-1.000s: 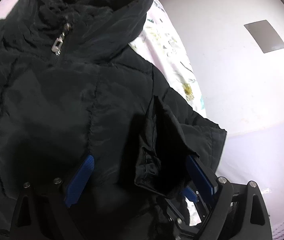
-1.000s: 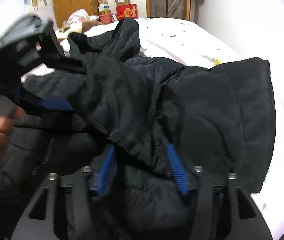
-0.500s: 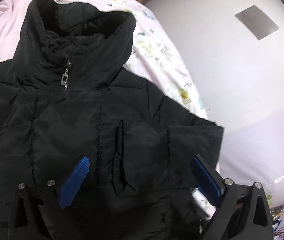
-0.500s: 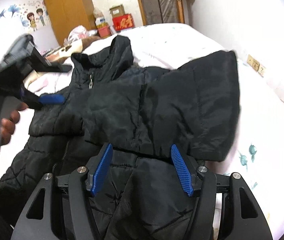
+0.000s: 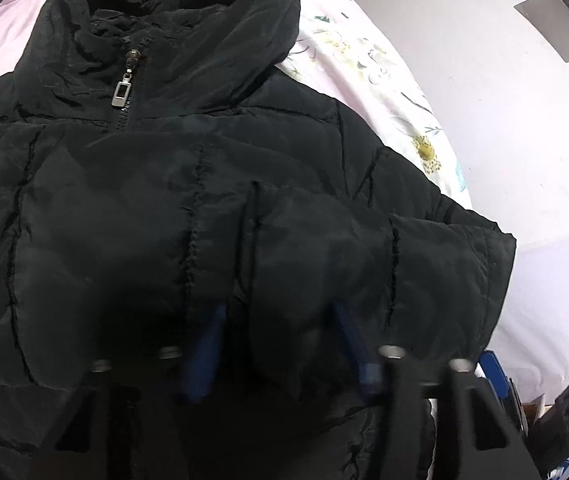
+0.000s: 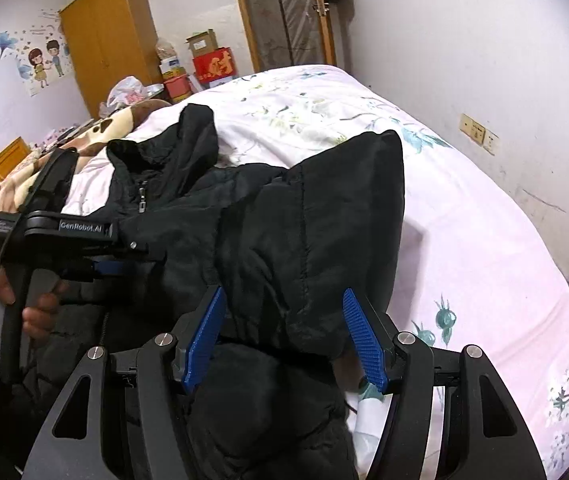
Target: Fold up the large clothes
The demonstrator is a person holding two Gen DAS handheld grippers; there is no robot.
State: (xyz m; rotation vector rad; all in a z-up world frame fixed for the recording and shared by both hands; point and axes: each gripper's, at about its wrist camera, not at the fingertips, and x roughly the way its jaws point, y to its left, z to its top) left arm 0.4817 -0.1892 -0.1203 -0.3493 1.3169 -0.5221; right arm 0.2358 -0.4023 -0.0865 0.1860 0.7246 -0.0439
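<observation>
The bed (image 6: 464, 216), spread with a flowered pale sheet, carries the whole job: a black padded jacket (image 5: 164, 220) lies front-up on it, zipped to the collar, and one sleeve (image 6: 324, 220) is folded across the chest with its cuff end toward the wall side. The step in hand looks like settling that sleeve flat before the body is folded over. To do it well, the sleeve's edge should run straight along the jacket's side seam, with trapped air pressed out of the padding so it does not spring back. The right gripper (image 6: 284, 336) has its jaws around the sleeve's lower fold, fabric between the blue pads, though I cannot tell whether they truly pinch it. The left gripper (image 5: 280, 348), blurred in its own view, has just been closing its jaws, with a ridge of quilted cloth between them; whether it is clamped is unclear. Both should lift little and drag low. The zipper pull (image 5: 122, 94) marks the centre line to fold against.
</observation>
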